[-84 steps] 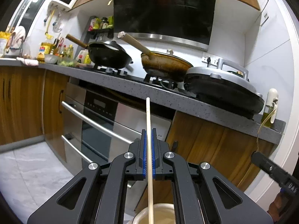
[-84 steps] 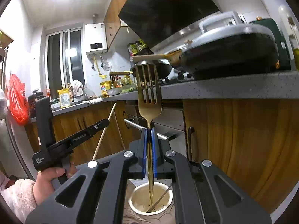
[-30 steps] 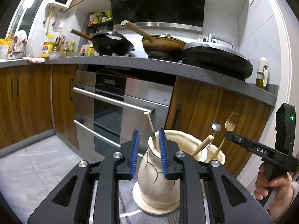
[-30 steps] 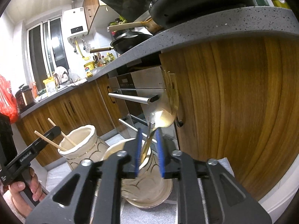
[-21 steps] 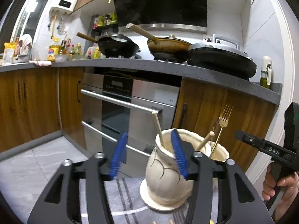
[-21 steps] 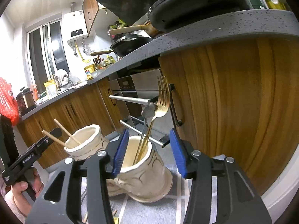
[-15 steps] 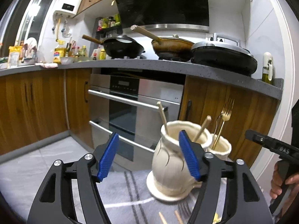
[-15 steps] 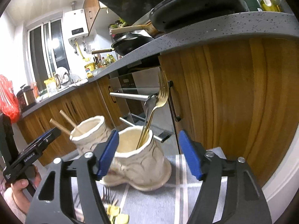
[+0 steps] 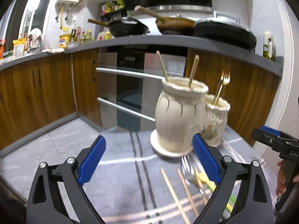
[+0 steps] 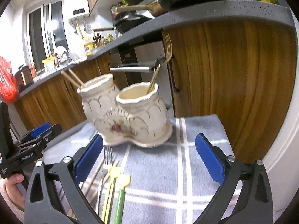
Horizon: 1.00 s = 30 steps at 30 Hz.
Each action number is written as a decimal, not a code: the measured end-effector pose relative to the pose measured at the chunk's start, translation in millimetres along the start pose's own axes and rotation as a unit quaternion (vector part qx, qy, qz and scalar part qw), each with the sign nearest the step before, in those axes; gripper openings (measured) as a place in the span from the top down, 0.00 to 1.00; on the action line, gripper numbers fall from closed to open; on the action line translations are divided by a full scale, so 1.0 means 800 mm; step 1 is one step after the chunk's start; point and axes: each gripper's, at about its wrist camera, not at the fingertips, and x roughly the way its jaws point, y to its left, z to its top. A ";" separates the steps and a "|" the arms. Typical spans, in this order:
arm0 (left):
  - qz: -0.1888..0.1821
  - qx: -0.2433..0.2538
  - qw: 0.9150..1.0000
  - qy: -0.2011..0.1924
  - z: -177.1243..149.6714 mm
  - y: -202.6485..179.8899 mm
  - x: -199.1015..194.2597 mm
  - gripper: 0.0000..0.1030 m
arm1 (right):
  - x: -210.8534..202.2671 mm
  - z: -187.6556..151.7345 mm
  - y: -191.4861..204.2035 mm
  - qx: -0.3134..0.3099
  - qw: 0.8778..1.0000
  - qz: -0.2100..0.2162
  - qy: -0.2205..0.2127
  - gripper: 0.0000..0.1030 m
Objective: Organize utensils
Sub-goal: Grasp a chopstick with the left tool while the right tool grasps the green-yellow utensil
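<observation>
A cream double ceramic holder (image 9: pixel 179 112) (image 10: pixel 130 112) stands on a grey striped cloth (image 9: pixel 121 177). Its taller pot holds two wooden chopsticks (image 9: pixel 192 71) (image 10: pixel 73 79); the shorter pot holds a gold fork (image 9: pixel 222 82) (image 10: pixel 164 56). Loose on the cloth lie more chopsticks (image 9: pixel 173 192), a silver fork (image 9: pixel 186 169) (image 10: pixel 108 155) and yellow and green plastic spoons (image 10: pixel 116 186). My left gripper (image 9: pixel 147 160) is open and empty, back from the holder. My right gripper (image 10: pixel 149 155) is open and empty, above the cloth in front of the holder.
Wooden cabinets (image 10: pixel 233 84) and an oven (image 9: pixel 130 85) stand behind the cloth's table. A grey counter (image 9: pixel 168 41) above carries pans. The other hand-held gripper shows at the right edge of the left view (image 9: pixel 276 145) and the left edge of the right view (image 10: pixel 29 143).
Both grippers let go of their utensils into the holder, opened wide and drew back from it. The chopstick and gold fork now stand in the pots.
</observation>
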 end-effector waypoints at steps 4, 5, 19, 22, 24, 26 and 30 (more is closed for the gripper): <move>0.002 0.007 1.000 0.023 -0.015 -0.003 -0.004 0.09 | -0.002 -0.015 0.004 -0.005 1.000 -0.004 0.018 0.05; 0.005 0.010 1.000 0.029 -0.018 -0.005 -0.004 0.09 | -0.002 -0.018 0.006 -0.008 1.000 -0.004 0.023 0.05; 0.020 0.030 0.988 0.149 -0.062 -0.013 0.011 0.11 | 0.008 -0.057 0.027 -0.070 0.993 -0.021 0.091 0.05; 0.006 0.046 0.985 0.164 -0.066 -0.020 0.016 0.22 | 0.016 -0.064 0.032 -0.078 0.990 -0.003 0.117 0.11; -0.007 0.055 0.983 0.175 -0.069 -0.027 0.019 0.38 | 0.019 -0.067 0.036 -0.084 0.987 0.011 0.133 0.30; -0.026 0.062 0.980 0.188 -0.073 -0.034 0.020 0.46 | 0.022 -0.070 0.040 -0.089 0.985 0.021 0.145 0.45; -0.041 0.082 0.976 0.200 -0.077 -0.047 0.021 0.65 | 0.024 -0.074 0.050 -0.103 0.980 0.041 0.166 0.70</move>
